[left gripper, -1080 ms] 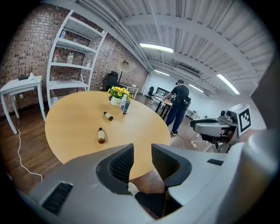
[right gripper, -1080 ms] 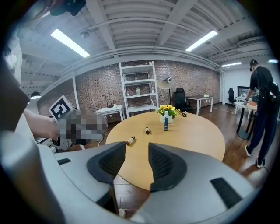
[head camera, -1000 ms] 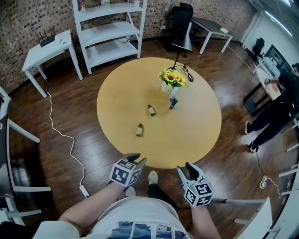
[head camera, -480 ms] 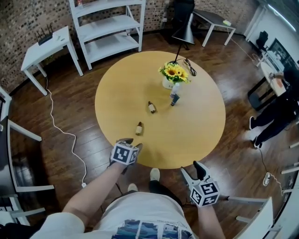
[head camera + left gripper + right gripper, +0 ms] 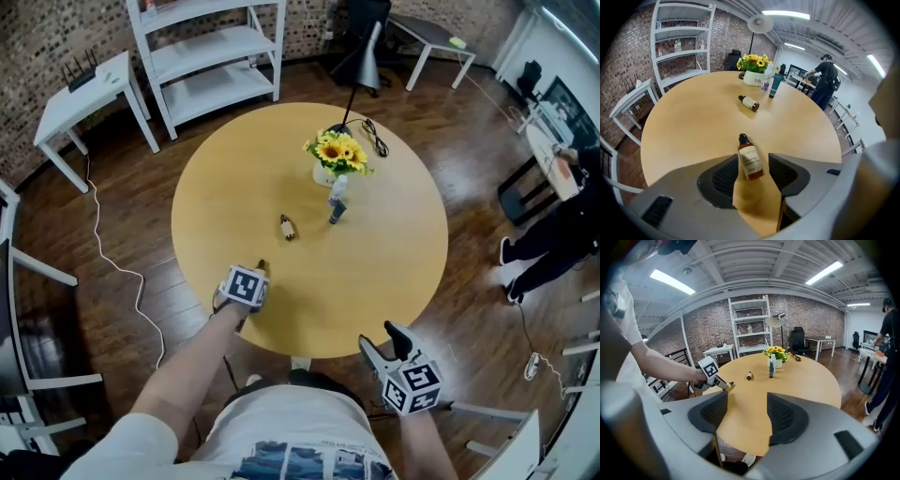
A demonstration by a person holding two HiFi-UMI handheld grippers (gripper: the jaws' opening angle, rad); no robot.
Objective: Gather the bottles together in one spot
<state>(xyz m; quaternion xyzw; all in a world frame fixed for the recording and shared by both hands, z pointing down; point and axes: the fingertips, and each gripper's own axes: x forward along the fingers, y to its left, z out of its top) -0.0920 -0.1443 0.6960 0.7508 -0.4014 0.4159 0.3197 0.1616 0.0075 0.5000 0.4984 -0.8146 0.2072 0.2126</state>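
A small brown bottle (image 5: 747, 151) lies on the round wooden table (image 5: 375, 281) between the jaws of my left gripper (image 5: 752, 161). The jaws have just been opening and stand open, with no pad pressing on the bottle. In the head view the left gripper (image 5: 255, 274) covers most of that bottle. A second brown bottle (image 5: 287, 226) lies farther in. A teal bottle (image 5: 335, 212) and a white bottle (image 5: 337, 187) stand by the sunflower vase (image 5: 325, 173). My right gripper (image 5: 384, 340) hangs off the table's near edge; its jaws have also just been opening and hold nothing.
A white shelf unit (image 5: 202, 56) and a white side table (image 5: 80, 89) stand beyond the table. A floor lamp (image 5: 366, 66) and its cable (image 5: 373, 139) reach the table's far side. A person (image 5: 562, 225) stands at the right. A white cord (image 5: 127, 272) runs over the floor.
My left gripper has moved forward and down from in front of the table to the near brown bottle. The right gripper has shifted a little and its jaws look wider.
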